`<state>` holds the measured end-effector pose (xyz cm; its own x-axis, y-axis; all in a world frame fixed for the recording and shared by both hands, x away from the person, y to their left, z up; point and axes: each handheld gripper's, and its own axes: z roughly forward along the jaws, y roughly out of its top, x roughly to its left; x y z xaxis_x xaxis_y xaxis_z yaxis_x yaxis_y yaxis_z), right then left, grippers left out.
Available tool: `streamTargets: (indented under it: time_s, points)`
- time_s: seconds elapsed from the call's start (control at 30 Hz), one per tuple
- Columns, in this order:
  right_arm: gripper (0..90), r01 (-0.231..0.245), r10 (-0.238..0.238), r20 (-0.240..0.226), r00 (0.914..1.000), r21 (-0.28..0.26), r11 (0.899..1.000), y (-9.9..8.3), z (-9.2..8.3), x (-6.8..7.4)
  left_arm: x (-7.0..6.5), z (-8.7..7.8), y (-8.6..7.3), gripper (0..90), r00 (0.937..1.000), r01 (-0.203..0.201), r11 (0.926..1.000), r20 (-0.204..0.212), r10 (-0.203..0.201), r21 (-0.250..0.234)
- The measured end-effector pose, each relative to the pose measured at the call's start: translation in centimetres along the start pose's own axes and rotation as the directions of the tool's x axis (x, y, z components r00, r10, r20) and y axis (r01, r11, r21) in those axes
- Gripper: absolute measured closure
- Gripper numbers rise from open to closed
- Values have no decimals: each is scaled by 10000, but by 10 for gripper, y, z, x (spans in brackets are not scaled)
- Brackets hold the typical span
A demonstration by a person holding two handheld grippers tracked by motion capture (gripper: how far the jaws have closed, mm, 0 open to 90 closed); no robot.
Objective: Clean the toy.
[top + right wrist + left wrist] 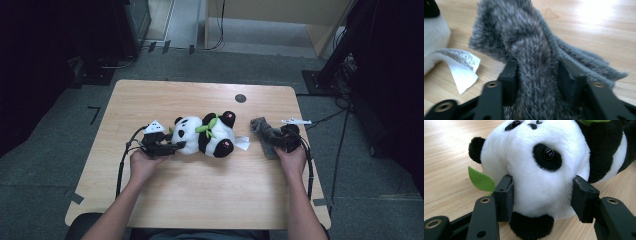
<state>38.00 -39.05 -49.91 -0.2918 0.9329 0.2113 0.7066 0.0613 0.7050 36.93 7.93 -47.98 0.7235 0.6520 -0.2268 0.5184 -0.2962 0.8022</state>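
A black and white plush panda [205,135] with a green scarf lies on its side in the middle of the wooden table [200,200]. My left gripper [177,146] reaches in from the left. In the left gripper view its pads [504,195] press on both sides of the panda's head [541,177], beside a green felt leaf [480,180]. A grey furry cloth [262,131] lies to the right of the panda. My right gripper [272,137] stands over the cloth's near end. In the right gripper view the jaws stand apart with the grey cloth [534,50] lying between them.
The panda's white label [242,143] sticks out toward the cloth and shows on the left in the right gripper view [461,67]. A small dark round spot [240,98] marks the table's far side. Cables trail from both grippers toward the near edge.
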Motion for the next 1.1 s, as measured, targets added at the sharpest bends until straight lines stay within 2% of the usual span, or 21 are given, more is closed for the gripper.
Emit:
streamTargets:
  time_s: [0.1,0.3,0.43,0.63,0.77,0.93,1.1]
  points:
    - [462,-216,215,-44,9998,-333,9992,1,-6,-1,0,0,0,433,10000,-4,10000,-4,4,8]
    - [390,-48,51,44,10000,-693,9976,3,-17,4,0,0,0,431,10000,-9,10000,23,9,13]
    - [385,37,-52,-158,9999,-971,9953,7,-26,11,-1,0,0,431,10000,-32,10000,-1,32,10]
    - [382,195,-236,-364,9991,-1088,9939,6,-36,21,-2,0,0,431,9999,-97,9999,-79,98,38]
    - [377,437,-497,-436,9978,-1281,9908,6,-43,31,-1,0,0,431,10000,-62,10000,-48,62,16]
    - [386,363,-443,-631,9970,-1233,9917,7,-46,45,-1,0,0,432,10000,-47,10000,-46,47,11]
    - [366,992,-1076,-633,9922,-1239,9873,8,-46,65,-2,0,0,432,9999,-78,10000,-69,78,14]
